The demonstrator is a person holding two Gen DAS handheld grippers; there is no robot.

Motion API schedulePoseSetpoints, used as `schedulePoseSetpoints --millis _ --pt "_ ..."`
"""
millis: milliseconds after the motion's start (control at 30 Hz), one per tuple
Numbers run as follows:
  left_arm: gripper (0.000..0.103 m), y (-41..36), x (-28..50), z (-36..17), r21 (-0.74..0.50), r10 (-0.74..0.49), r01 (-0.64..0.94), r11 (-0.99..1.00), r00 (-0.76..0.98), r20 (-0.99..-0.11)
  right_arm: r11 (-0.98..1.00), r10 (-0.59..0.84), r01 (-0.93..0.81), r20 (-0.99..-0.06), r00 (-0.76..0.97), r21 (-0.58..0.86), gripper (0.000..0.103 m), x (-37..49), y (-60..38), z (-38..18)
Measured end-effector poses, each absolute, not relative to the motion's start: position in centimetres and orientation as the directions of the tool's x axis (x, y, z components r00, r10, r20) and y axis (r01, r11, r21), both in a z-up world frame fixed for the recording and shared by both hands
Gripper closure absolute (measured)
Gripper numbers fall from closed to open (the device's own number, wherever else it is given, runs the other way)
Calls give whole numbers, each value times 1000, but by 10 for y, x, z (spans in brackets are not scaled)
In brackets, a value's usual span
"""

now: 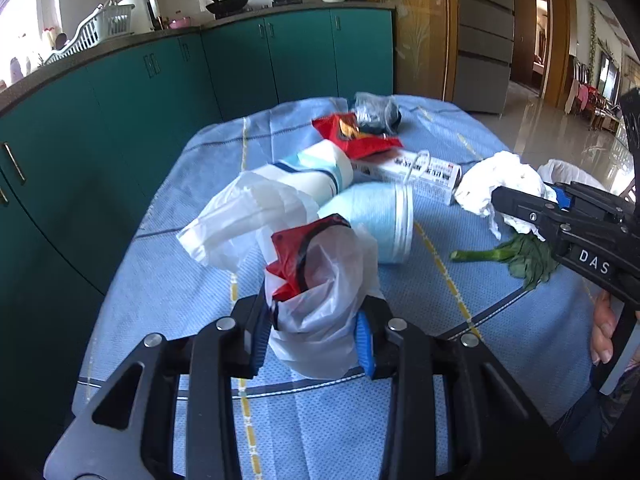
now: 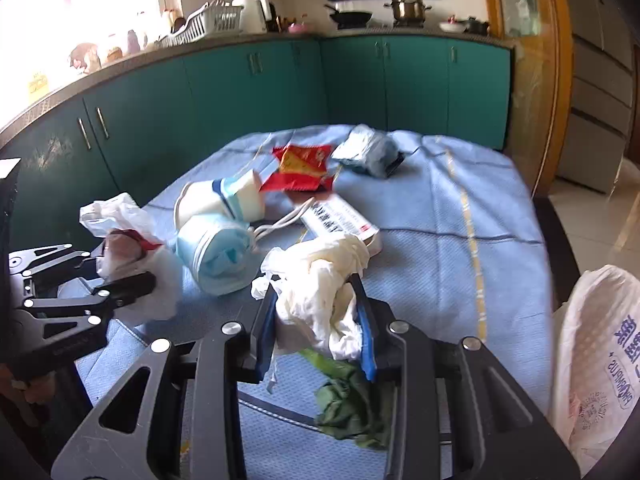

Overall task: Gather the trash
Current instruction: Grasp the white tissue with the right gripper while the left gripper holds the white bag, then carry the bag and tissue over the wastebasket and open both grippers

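My left gripper (image 1: 316, 320) is shut on a clear plastic bag (image 1: 332, 272) with a red wrapper inside, just above the blue tablecloth (image 1: 160, 320). My right gripper (image 2: 316, 300) is shut on a crumpled white paper wad (image 2: 320, 264); both blue pads press its sides. A green vegetable leaf (image 2: 352, 408) lies under that gripper. In the left wrist view the wad (image 1: 500, 180) sits at the right, with the right gripper's fingers (image 1: 524, 210) on it. In the right wrist view the clear bag (image 2: 132, 256) shows at the left.
On the cloth lie a light blue paper cup (image 1: 380, 224), a white and blue cup (image 1: 320, 172), a red snack packet (image 1: 356, 136), a printed box (image 1: 416, 172) and a dark wrapped bundle (image 1: 376, 112). A white printed bag (image 2: 596, 360) hangs at the right. Green cabinets (image 1: 240, 72) stand behind the table.
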State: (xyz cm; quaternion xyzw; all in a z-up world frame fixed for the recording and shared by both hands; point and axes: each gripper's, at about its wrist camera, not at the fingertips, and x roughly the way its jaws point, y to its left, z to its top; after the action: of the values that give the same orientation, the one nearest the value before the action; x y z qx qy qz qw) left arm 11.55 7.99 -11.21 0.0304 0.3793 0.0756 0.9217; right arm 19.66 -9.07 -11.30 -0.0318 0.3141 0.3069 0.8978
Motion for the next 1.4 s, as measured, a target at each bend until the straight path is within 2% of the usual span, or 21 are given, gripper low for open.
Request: schedulePoseSetpoints --millis 333,967,1233,1400 --pt "67 72 99 -79 133 174 -117 984 765 -620 849 516 -497 -474 713 178 69 202 -124 -94" --pt "67 69 104 -86 137 172 -109 985 751 -638 876 459 -469 -497 736 113 69 201 -123 -97" --pt "67 68 101 -85 129 164 -105 986 758 -632 956 292 -258 -470 833 138 69 213 -182 -86" --pt "67 61 102 -83 118 134 -77 990 766 -629 997 73 -49 -486 871 64 69 214 -235 -87"
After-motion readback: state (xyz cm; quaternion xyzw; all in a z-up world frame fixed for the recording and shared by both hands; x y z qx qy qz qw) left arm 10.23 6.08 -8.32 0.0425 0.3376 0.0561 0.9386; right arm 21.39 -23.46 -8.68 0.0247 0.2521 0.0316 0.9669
